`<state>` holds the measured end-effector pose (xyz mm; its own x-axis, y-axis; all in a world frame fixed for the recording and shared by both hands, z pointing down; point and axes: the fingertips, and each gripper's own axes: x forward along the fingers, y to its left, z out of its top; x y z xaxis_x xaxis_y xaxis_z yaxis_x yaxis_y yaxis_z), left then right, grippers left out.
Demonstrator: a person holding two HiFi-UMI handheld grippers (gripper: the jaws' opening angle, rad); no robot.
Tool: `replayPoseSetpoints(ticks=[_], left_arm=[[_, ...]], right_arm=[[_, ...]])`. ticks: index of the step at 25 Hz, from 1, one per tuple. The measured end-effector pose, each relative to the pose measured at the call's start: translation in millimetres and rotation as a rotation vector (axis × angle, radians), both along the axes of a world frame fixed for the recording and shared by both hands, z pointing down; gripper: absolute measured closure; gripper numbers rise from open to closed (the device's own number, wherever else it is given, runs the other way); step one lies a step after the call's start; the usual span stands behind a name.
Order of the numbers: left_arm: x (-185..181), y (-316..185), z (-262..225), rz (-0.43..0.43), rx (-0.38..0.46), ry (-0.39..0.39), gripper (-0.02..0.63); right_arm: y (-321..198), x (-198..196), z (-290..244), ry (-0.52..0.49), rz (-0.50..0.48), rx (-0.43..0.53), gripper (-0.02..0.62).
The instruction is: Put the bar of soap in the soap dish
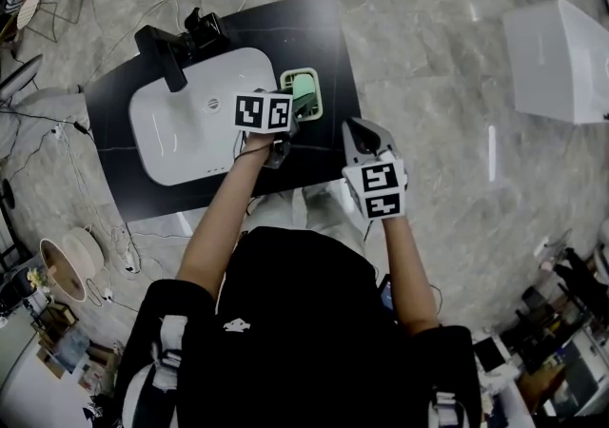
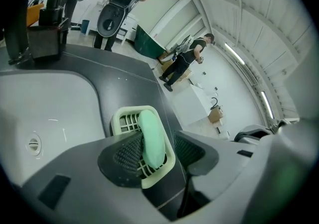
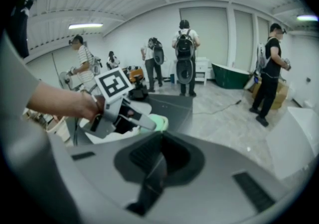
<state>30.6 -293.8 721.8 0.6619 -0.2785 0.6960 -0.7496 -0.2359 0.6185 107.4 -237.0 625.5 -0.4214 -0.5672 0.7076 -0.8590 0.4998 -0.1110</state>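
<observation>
A pale green bar of soap [image 2: 152,136] lies tilted in the cream slotted soap dish [image 2: 119,118], which stands on the black counter to the right of the sink. My left gripper [image 2: 157,151] straddles the soap with its jaws open. The left pad [image 2: 127,153] is right against the soap, and the right pad [image 2: 188,148] stands apart from it. From the head view, the left gripper [image 1: 301,110] reaches over the dish [image 1: 285,79]. My right gripper [image 1: 360,134] hovers off the counter's right side, shut and empty; in its own view its jaws [image 3: 160,161] meet.
A white sink basin [image 1: 190,117] with a black faucet [image 1: 176,50] fills the left of the black counter [image 1: 324,36]. A white box [image 1: 561,60] stands on the floor to the right. Several people stand in the background, and cables lie on the floor.
</observation>
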Motion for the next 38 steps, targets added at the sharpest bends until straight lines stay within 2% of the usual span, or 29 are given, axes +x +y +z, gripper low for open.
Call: replayPoseSetpoints(ticks=[12, 19, 25, 31, 34, 38], left_arm=[[-10.5, 6.6, -7.3, -0.001, 0.023, -0.019, 0.333], [-26.0, 20.2, -30.7, 0.062, 0.075, -0.046, 0.333], [-32.9, 34.0, -67.9, 0.149, 0.201, -0.101, 0.334], [-40.0, 38.4, -108.8, 0.156, 0.296, -0.102, 0.397], [-46.3, 40.7, -129.6, 0.15, 0.343, -0.105, 0.461], [-59.4, 32.3, -167.5, 0.14, 0.466, -0.142, 0.546]], right_arm=[[-2.3, -7.1, -10.4, 0.004, 0.002, 0.019, 0.56], [-6.8, -12.8, -27.7, -0.007, 0.003, 0.055, 0.56], [-10.4, -15.3, -53.5, -0.014, 0.0, 0.11, 0.56], [-17.4, -21.9, -84.4, -0.007, -0.015, 0.181, 0.56], [-17.4, -26.9, -100.3, -0.009, -0.023, 0.215, 0.56], [-16.2, -34.9, -123.5, -0.013, -0.03, 0.262, 0.56]])
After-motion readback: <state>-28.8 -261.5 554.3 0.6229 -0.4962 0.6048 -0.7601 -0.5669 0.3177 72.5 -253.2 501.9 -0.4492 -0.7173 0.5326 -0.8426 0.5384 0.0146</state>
